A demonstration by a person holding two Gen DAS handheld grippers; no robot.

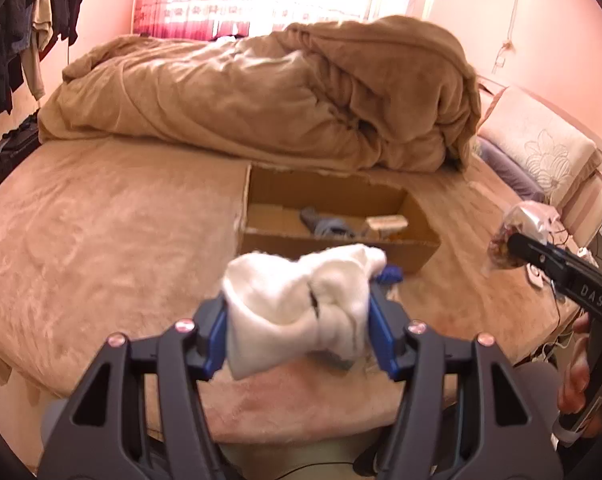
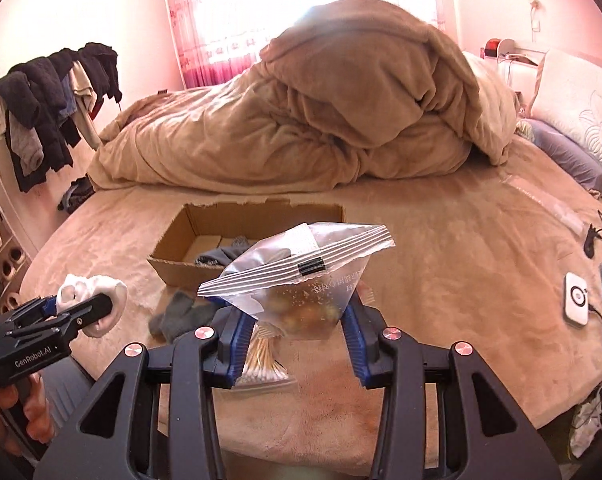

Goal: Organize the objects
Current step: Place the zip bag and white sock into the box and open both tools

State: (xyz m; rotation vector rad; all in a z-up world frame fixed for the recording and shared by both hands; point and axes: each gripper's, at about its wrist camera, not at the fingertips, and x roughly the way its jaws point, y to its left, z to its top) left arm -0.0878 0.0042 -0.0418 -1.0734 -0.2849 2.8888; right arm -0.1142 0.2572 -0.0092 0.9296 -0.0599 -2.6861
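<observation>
The left gripper [image 1: 299, 334] has its jaws pinching a bundled white sock [image 1: 301, 312], held up just in front of the open cardboard box [image 1: 337, 246] on the bed [image 1: 101, 232]. To the right of the box, the right gripper [image 2: 297, 334] clamps a clear zip bag [image 2: 301, 280] of small brownish pieces. Before the box lie a grey sock [image 2: 181, 316] and a packet of cotton swabs [image 2: 263, 364]. A rumpled tan duvet [image 1: 261, 96] is heaped behind the box.

The left gripper [image 2: 83, 308] carries the white lettering "GenRobot.AI" along the side of its black body. The right gripper [image 1: 513, 246] shows the white letters "DAS" on its black side. Faint printed characters on the clear zip bag [image 2: 301, 280] cannot be read.
</observation>
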